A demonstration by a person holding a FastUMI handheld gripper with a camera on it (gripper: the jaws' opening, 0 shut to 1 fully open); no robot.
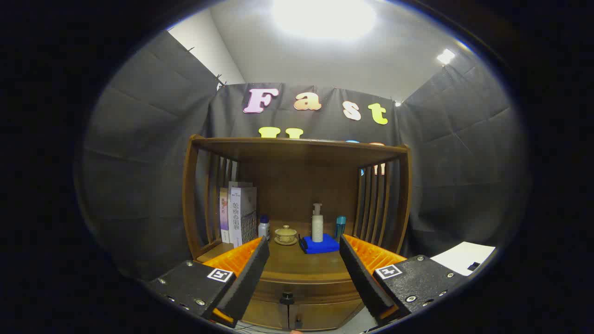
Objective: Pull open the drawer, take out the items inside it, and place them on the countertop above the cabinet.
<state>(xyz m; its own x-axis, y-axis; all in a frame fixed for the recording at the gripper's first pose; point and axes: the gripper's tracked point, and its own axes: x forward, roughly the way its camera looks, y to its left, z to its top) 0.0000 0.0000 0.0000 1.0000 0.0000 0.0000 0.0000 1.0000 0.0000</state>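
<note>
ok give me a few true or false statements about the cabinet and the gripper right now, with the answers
1. The gripper is open, nothing between its fingers. True.
2. The drawer is pulled out. False: it looks closed, its knob untouched below the fingers.
3. The pump bottle stands on the blue cloth. True.
4. The books lie flat on the countertop. False: they stand upright against the cabinet's left side.
5. The lidded cup sits between the small white bottle and the pump bottle. True.
</note>
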